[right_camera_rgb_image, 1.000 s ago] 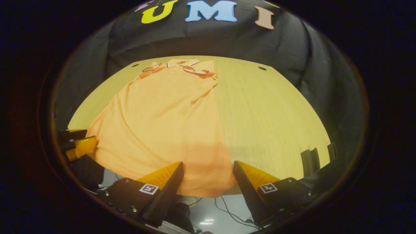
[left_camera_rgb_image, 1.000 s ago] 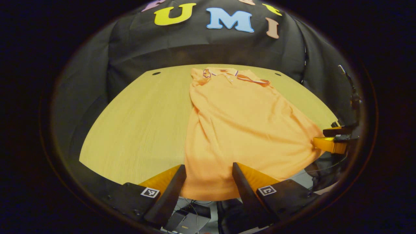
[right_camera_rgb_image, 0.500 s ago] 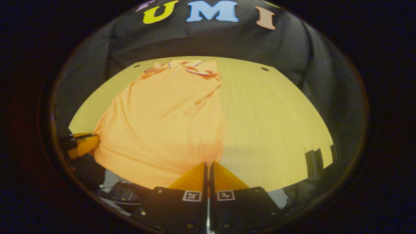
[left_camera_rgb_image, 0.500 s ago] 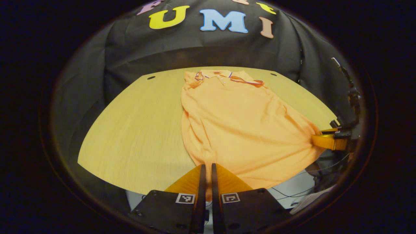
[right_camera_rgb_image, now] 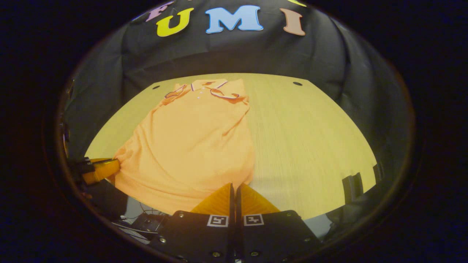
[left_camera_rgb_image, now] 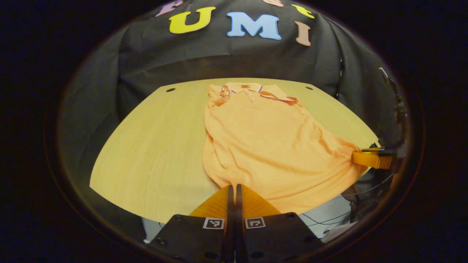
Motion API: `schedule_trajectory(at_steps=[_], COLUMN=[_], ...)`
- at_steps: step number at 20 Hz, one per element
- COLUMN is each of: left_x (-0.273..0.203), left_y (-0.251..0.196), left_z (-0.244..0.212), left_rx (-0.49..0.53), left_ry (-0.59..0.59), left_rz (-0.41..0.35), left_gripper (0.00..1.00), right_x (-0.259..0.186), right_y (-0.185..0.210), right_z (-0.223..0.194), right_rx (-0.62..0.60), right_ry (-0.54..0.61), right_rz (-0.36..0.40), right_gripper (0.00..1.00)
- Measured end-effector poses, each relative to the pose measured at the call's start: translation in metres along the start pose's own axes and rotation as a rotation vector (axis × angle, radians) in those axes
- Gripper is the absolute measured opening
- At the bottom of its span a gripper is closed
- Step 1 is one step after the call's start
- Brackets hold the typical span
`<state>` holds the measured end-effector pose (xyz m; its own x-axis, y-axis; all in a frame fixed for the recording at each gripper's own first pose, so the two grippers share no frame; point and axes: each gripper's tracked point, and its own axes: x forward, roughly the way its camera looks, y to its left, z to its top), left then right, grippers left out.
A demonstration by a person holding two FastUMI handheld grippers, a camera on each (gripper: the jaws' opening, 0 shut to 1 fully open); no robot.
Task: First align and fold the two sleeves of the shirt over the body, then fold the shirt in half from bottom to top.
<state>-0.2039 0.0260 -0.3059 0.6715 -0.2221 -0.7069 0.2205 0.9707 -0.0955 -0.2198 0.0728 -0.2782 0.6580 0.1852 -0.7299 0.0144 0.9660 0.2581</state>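
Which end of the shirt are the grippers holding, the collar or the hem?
The hem: each gripper pinches a bottom corner of the shirt at the table's near edge.

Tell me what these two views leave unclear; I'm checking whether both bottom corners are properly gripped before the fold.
- Left gripper, left gripper view: the fingers meet over the shirt hem; how much cloth is pinched is hidden by them.
- Right gripper, right gripper view: same, the corner is covered by the fingers.
- Sleeves: folded near the collar, too small to judge alignment.
- Hem middle: hangs past the table edge, its underside hidden.
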Motion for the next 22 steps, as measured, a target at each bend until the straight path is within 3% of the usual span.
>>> schedule_trajectory(at_steps=[11,22], left_x=[0.031,0.116], left_y=[0.017,0.044], left_z=[0.122,0.235], left_rx=[-0.057,-0.059], left_ry=[-0.15,-0.234], left_rz=[0.004,-0.042], left_gripper=[0.06,0.06], right_x=[0.019,0.081], right_y=[0.002,0.008], right_z=[0.127,0.241], right_rx=[-0.098,-0.16], right_ry=[-0.167,-0.233], right_rz=[-0.027,-0.113], right_gripper=[0.01,0.01])
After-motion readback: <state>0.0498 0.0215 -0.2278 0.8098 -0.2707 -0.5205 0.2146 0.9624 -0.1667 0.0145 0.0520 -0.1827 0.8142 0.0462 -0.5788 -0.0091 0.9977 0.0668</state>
